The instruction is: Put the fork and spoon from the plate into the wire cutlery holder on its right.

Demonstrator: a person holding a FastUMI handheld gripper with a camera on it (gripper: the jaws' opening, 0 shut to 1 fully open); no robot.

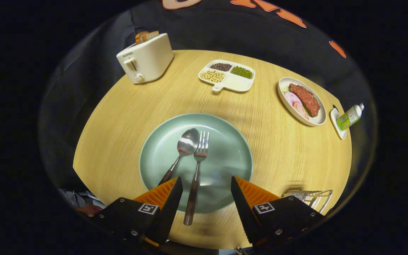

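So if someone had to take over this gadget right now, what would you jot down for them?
Gripper: open, fingers apart, holding nothing. The fork's handle lies between them.
Fork and spoon: side by side on the green plate, spoon to the fork's left.
Wire holder: on the table to the plate's right, beside the right finger.
Done: nothing moved yet.
Left: grip the fork, drop it in the holder, then the spoon.
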